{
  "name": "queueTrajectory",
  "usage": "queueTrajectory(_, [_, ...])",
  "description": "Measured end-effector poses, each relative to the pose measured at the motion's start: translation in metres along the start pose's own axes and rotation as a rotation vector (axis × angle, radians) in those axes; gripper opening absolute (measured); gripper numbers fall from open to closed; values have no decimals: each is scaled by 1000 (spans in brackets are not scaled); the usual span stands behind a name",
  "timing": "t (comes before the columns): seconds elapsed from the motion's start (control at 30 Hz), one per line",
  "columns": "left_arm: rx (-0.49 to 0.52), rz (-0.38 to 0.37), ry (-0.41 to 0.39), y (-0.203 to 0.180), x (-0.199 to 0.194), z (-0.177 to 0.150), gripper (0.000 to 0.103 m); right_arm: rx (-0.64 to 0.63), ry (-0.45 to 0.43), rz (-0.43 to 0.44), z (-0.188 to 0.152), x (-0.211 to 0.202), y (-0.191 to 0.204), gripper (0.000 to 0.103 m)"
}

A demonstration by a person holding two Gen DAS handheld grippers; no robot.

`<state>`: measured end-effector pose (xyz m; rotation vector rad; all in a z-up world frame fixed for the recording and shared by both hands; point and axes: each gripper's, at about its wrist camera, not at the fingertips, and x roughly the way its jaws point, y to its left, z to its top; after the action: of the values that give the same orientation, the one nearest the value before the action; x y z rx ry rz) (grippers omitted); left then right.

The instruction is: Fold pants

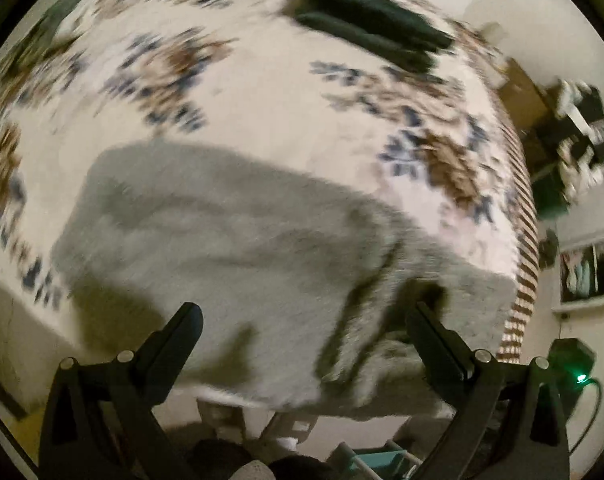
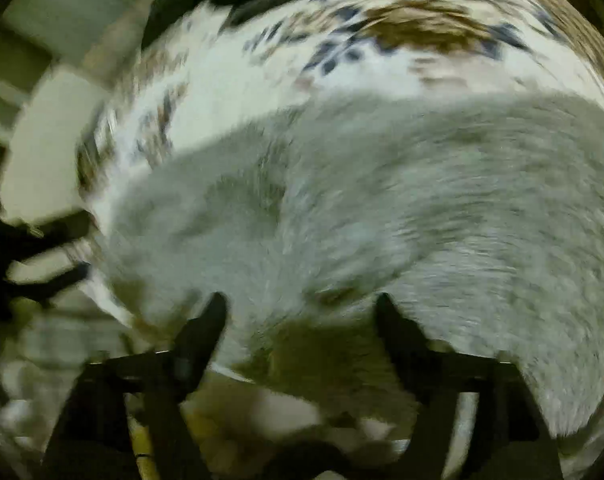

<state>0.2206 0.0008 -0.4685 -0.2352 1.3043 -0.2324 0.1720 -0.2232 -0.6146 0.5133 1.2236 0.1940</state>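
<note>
Left gripper (image 1: 305, 320) hangs with its fingers spread wide and empty over the near edge of the grey pants (image 1: 230, 232), which lie on a floral bedspread (image 1: 262, 92); only this view shows the dark folded clothes (image 1: 373, 28) at one o'clock and a green-lit device (image 1: 573, 364) at four o'clock. Right gripper (image 2: 302, 308), blurred, is likewise spread apart over the pants (image 2: 381, 208), with pale furniture (image 2: 42, 152) at nine o'clock.

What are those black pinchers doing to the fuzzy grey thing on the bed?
A person holds two black grippers over fuzzy grey pants spread on a flowery white bedspread. The left gripper and the right gripper both hang open at the near edge, gripping nothing. A dark folded garment lies farther back. The folding isn't finished.
</note>
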Motion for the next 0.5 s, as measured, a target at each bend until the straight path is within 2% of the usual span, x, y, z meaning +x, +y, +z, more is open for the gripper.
queueTrajectory(0.1, [98, -43, 28, -44, 23, 4, 103, 158, -84, 22, -2, -44, -44, 96])
queueTrajectory(0.27, [269, -34, 102, -109, 75, -1, 103, 268, -127, -117, -1, -77, -107, 96])
queueTrajectory(0.33, [337, -26, 142, -128, 99, -3, 94, 306, -129, -143, -3, -82, -129, 96])
queueTrajectory(0.4, [359, -55, 197, -137, 120, -4, 41, 314, -130, -168, 1, -85, -144, 96])
queueTrajectory(0.43, [355, -56, 218, -139, 126, -3, 5, 315, -131, -178, -2, -86, -149, 96])
queueTrajectory(0.5, [331, -84, 191, -138, 121, 4, 4, 328, -130, -194, -5, -87, -159, 96])
